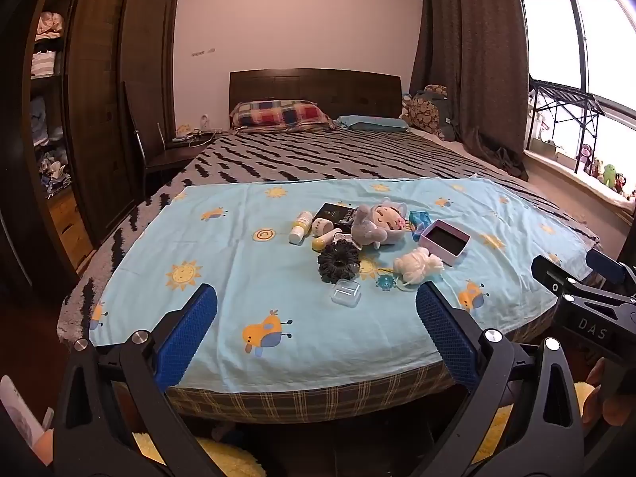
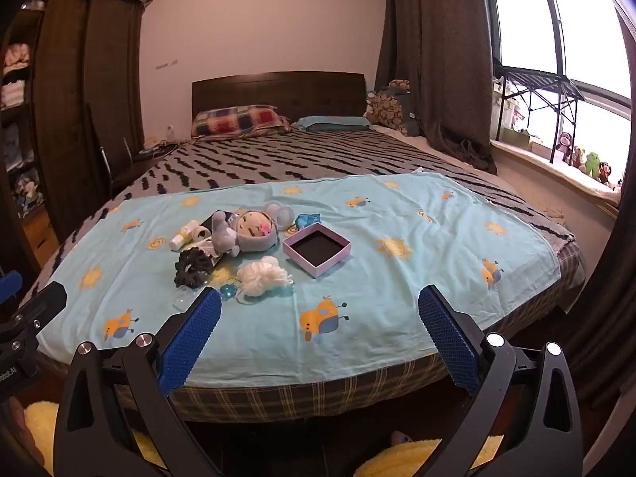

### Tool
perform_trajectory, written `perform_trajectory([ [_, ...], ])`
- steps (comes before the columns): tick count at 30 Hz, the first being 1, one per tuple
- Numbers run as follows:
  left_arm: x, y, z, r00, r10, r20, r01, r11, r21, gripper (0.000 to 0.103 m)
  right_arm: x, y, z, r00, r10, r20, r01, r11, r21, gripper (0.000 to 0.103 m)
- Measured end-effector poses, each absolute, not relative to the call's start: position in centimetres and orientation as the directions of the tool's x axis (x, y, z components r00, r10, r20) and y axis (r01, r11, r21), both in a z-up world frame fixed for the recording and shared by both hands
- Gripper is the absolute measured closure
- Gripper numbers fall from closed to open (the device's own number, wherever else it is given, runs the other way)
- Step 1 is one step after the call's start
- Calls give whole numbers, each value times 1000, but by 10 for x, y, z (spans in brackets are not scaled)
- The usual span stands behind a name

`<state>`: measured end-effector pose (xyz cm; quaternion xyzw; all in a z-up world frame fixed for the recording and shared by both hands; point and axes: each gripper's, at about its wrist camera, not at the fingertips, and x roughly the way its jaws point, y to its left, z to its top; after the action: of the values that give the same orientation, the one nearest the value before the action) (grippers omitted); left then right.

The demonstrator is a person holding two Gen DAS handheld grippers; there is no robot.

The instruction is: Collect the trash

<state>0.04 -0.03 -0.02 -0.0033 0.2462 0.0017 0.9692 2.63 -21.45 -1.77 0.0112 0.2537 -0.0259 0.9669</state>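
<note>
A heap of small items lies on a light blue sheet point(image 1: 246, 278) at the foot of a bed. It holds a grey plush doll point(image 1: 377, 220), an open pink box point(image 1: 445, 241), a white pompom point(image 1: 417, 264), a black scrunchie point(image 1: 338, 264), a clear plastic case point(image 1: 346, 294), a white bottle point(image 1: 300, 227), a dark booklet point(image 1: 336, 214) and a blue wrapper point(image 1: 419, 219). My left gripper point(image 1: 316, 334) is open and empty, held before the bed's foot edge. My right gripper point(image 2: 320, 338) is open and empty, beside it to the right. The doll point(image 2: 250, 228), box point(image 2: 317, 247) and pompom point(image 2: 264, 276) show in the right wrist view.
The bed has a striped blanket point(image 1: 318, 155) and pillows point(image 1: 278, 113) at a dark headboard. A wardrobe point(image 1: 99, 119) stands left, a chair point(image 1: 159, 155) beside the bed. Curtains point(image 1: 469, 59) and a window sill with toys point(image 1: 604, 175) are on the right. Yellow fluffy slippers point(image 2: 397, 457) are below.
</note>
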Motion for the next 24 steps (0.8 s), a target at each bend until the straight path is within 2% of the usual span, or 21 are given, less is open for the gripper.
perform_trajectory([
  [24, 2, 3, 2, 884, 1, -467, -7, 1000, -11, 8, 23, -212, -15, 874, -39, -484, 53, 998, 15, 3],
])
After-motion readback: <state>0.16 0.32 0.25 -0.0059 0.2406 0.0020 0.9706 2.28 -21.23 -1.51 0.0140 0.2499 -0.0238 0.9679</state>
